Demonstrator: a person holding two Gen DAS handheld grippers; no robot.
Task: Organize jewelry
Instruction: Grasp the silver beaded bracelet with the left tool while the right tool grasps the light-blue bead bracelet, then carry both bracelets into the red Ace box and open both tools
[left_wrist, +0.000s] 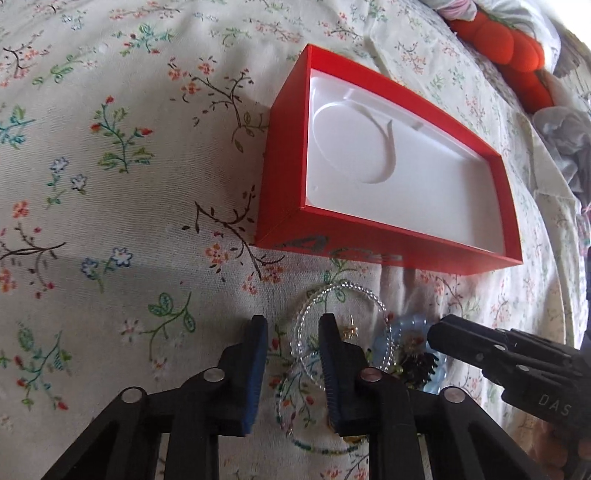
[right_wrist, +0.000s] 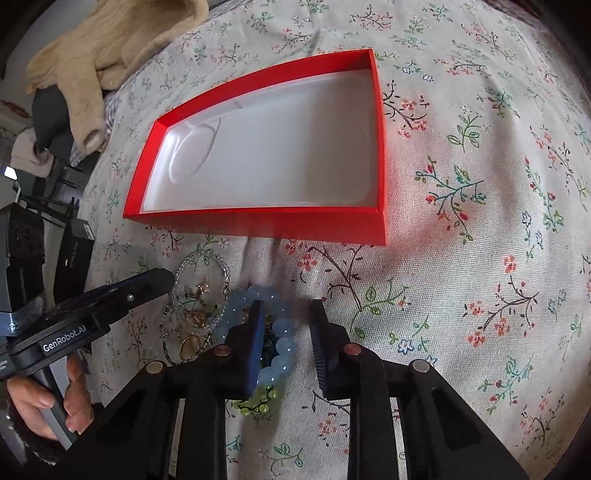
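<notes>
Nearest my left camera, the left tongs (left_wrist: 293, 338) stood open, jaws spread over a clear beaded bracelet (left_wrist: 341, 325) on the floral bedsheet (left_wrist: 110, 184); the right-hand jaw sat inside the bracelet's loop, the other outside it, and nothing was clamped between them. At about four o'clock in that view the right tongs (left_wrist: 437, 334) reached in toward the same heap, their tip near a pale blue bead bracelet (left_wrist: 400, 332) and a dark cluster piece (left_wrist: 417, 363).

From my right camera, the right tongs (right_wrist: 286, 321) were also open, the left-hand jaw lying across the pale blue bead bracelet (right_wrist: 277, 343), gripping nothing. Small gold pieces (right_wrist: 197, 317) and a yellow-green bead strand (right_wrist: 258, 400) lay in the pile beside it. The left tongs (right_wrist: 162, 277) came in from nine o'clock, with a hand (right_wrist: 48, 398) on the handle.

At twelve o'clock, well apart from the pile, the red box (right_wrist: 258, 225) sat on the bed with its white moulded insert (right_wrist: 277, 155) bare. A beige knit garment (right_wrist: 99, 55) lay at eleven o'clock; an orange plush item (left_wrist: 513, 55) lay at one o'clock in the left view.
</notes>
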